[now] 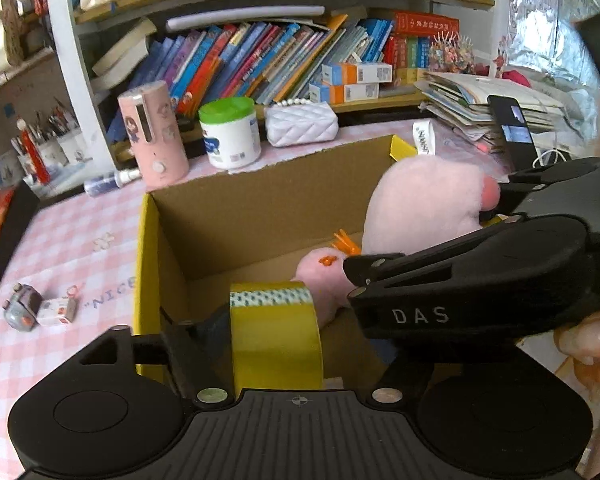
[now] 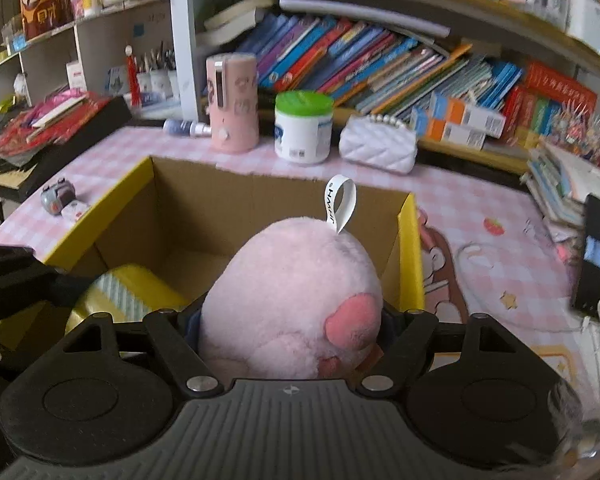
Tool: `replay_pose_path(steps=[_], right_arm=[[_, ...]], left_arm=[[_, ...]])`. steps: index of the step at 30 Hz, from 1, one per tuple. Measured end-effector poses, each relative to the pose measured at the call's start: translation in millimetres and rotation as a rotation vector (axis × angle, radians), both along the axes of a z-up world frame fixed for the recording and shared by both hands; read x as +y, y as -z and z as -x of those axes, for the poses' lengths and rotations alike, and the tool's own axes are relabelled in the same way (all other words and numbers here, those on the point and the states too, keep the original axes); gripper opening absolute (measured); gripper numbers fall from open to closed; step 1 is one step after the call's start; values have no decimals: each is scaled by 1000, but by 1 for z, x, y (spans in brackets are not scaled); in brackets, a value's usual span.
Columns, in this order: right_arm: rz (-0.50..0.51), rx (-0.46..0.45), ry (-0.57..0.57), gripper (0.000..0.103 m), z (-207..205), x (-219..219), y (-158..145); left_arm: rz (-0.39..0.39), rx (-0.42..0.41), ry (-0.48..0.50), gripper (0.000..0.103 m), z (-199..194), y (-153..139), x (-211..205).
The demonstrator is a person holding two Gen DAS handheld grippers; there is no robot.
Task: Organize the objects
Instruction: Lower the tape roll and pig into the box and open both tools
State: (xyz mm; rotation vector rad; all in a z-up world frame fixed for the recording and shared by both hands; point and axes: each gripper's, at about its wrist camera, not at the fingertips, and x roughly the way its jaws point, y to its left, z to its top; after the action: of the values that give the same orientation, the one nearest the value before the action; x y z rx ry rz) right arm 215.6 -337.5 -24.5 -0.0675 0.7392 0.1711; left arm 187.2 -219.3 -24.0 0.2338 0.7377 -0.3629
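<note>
An open cardboard box (image 1: 148, 240) with yellow outer sides stands on the pink checked table. My left gripper (image 1: 288, 340) reaches down into it. A yellow tape roll (image 1: 276, 332) stands on edge between its fingers, with a gap on the right side, so the jaws are open. My right gripper (image 2: 292, 316) is shut on a pink plush toy (image 2: 292, 280) with a white loop tag, held over the right half of the box (image 2: 260, 200). In the left wrist view the right gripper (image 1: 428, 224) comes in from the right, and the plush (image 1: 420, 196) hangs partly inside the box.
Behind the box stand a pink cylinder (image 1: 152, 132), a white jar with a green lid (image 1: 230, 132) and a white quilted purse (image 1: 300, 124). A small toy car (image 1: 24, 306) lies left of the box. A phone (image 2: 596, 256) and stacked papers are on the right.
</note>
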Motion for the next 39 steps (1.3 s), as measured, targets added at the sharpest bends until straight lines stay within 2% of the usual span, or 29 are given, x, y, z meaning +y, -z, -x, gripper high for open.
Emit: replay_pose_path(steps=[2,6,13,17,25,31,34,39], right_arm=[[-2,19,-6,77,-2,0,2],[10,49,-20,80,-5,2,7],[17,67,-31,85,-2,5,9],[8,16,5,88,8,4,-4],[-68,-182,151,91,60,-11,-47],[-33,-290,274,92,114,-15,-60],[-18,-312,345,93,142,-13,-59],[-40,-263,442,93,175,0,-46]], left_arm=[[-17,-21,-4,86,5,-2,1],[-30,-28,1,88,13,-5,3],[27,-55,19,97,31,-15,9],[83,-90,18,97,45,-27,14],[185,-173,-39,99,78,-50,36],[230,-222,-111,99,105,-59,63],[243,-230,-146,100,118,-58,78],[228,-180,-195,100,131,-47,103]])
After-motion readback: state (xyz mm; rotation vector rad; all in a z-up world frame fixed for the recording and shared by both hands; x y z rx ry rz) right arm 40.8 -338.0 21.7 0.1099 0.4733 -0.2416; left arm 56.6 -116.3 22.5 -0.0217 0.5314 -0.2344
